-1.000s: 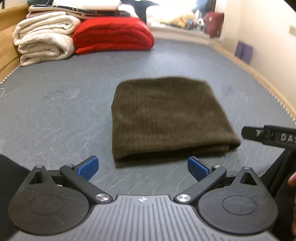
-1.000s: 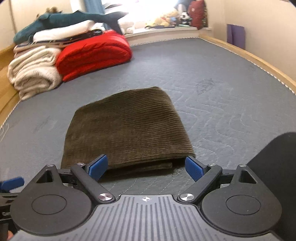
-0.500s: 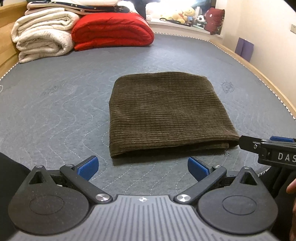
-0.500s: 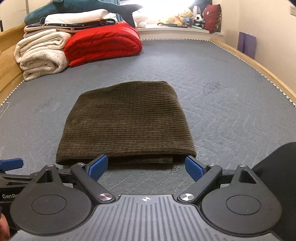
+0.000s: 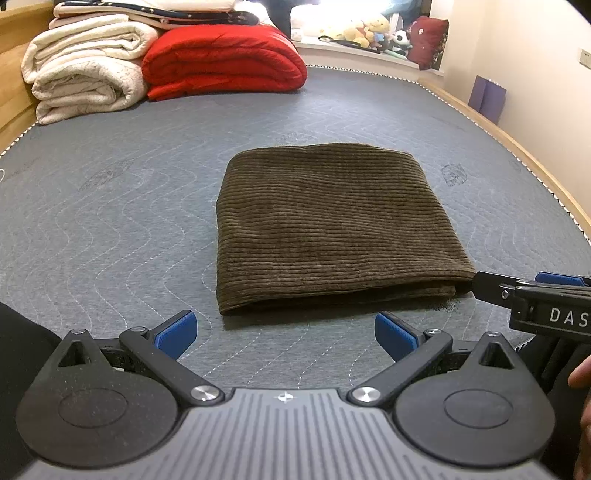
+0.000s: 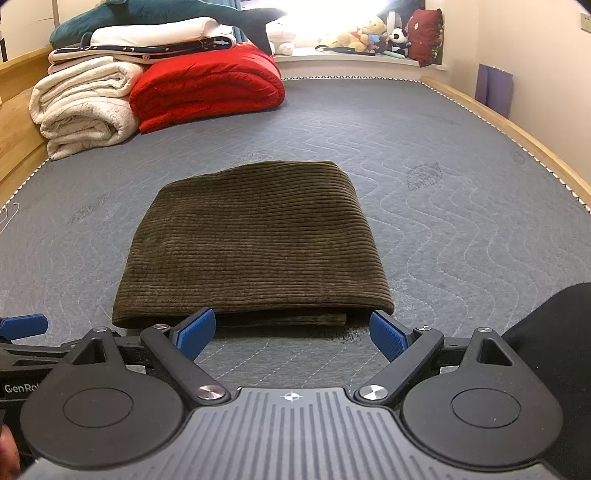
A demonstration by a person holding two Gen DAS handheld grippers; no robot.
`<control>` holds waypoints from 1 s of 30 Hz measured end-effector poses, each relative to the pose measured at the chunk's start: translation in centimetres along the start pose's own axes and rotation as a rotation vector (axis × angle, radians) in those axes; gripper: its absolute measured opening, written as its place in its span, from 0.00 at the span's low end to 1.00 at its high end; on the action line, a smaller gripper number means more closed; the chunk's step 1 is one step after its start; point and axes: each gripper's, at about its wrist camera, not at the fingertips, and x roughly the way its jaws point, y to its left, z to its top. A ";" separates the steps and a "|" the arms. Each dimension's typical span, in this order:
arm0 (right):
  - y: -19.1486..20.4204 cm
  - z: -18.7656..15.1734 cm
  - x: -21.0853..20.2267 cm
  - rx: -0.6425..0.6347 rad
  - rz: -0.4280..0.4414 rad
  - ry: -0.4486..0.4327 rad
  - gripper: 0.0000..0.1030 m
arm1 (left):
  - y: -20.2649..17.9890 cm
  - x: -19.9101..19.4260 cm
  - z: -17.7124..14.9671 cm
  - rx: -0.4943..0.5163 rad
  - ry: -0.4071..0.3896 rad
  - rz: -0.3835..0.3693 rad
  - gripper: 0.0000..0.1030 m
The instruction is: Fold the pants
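Pants (image 5: 328, 229): brown corduroy, folded into a thick rectangle, lying flat near the middle of the grey quilted mattress (image 5: 110, 206), open layered edge facing both grippers.
Left gripper (image 5: 283, 334): blue fingers spread wide apart, holding nothing, just short of the pants' near edge.
Right gripper (image 6: 291, 332): fingers likewise apart and empty, tips right at the near edge of the fold.
Far end of bed: red quilt (image 6: 207, 92) beside rolled white blankets (image 6: 81, 107); plush toys (image 6: 365, 33) on the sill.
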 end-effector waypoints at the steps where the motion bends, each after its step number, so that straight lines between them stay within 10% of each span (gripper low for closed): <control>1: 0.0 0.0 0.0 -0.001 0.000 0.000 0.89 | 0.0 0.0 0.0 0.002 0.001 -0.001 1.00; 30: 0.1 -0.2 0.0 -0.011 -0.002 0.002 0.89 | -0.5 0.1 -0.2 0.037 -0.005 -0.017 1.00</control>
